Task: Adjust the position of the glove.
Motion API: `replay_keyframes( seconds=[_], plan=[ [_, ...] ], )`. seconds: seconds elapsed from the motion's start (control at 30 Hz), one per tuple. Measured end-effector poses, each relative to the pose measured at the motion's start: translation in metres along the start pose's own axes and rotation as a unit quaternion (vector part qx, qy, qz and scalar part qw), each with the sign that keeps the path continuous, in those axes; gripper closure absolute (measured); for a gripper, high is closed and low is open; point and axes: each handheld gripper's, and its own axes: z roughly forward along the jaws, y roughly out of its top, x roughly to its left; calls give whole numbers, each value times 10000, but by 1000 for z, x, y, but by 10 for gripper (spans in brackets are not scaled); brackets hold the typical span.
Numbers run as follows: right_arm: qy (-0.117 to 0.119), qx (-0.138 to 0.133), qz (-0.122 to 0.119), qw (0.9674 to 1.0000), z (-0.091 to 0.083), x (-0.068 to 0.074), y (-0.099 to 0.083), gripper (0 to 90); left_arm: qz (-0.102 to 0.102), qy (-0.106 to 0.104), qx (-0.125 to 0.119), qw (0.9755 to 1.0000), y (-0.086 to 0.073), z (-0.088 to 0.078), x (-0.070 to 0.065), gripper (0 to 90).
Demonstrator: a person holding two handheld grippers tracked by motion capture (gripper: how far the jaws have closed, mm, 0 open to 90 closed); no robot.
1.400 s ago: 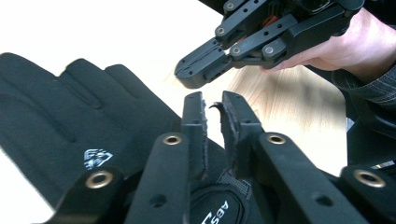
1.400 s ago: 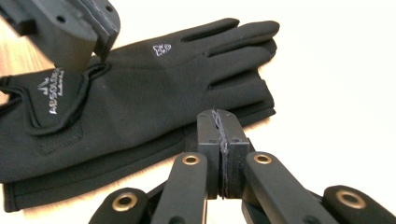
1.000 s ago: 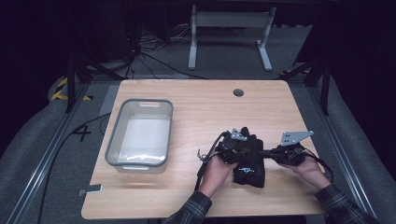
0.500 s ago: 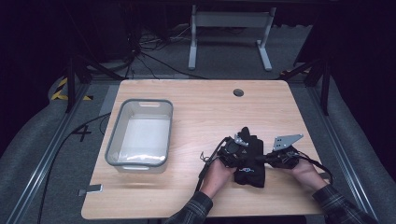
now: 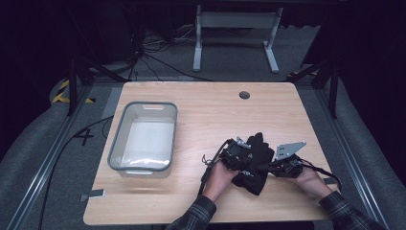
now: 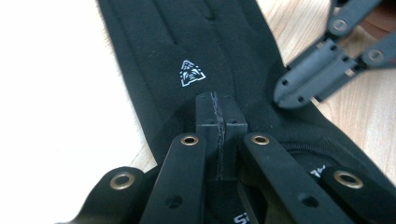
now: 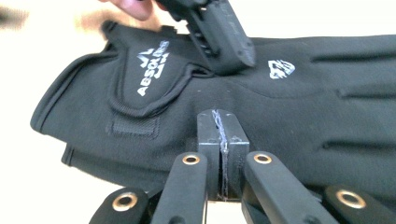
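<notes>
Black glove (image 5: 253, 163) flat on wooden table (image 5: 201, 115), near front edge, right of middle, well apart from grey plastic bin (image 5: 143, 139); white lettering on cuff strap, partly readable "ABSOL…", plus small white triangular logo (image 6: 191, 73) on back. Left gripper (image 6: 220, 121) clenched, jaws pressed together, tip resting on glove near logo. Right gripper (image 7: 221, 128) likewise clenched, tip on glove by cuff. Both hands low, converging over glove from either side, plaid sleeves at table edge

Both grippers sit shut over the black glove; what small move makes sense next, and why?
Probably open the left gripper slightly and pinch the black glove. Both it and the right gripper have jaws pressed together with no fabric between, so neither holds the glove lying flat on the table.
</notes>
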Motion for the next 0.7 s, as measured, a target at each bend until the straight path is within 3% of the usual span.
replay_keyframes(
  seconds=[0.23, 0.47, 0.7],
  plan=[
    [260, -94, -127, 9995, 11, 11, 5, 900, -9, 34, 42, 10000, -1, -3, 4, 898],
    [342, 0, -328, 9989, 21, 26, 15, 900, 36, 50, 61, 10000, -1, -4, 5, 899],
    [357, 10, -357, 9987, 22, 27, 17, 900, 74, 61, 67, 9999, -1, -4, 5, 899]
  ],
)
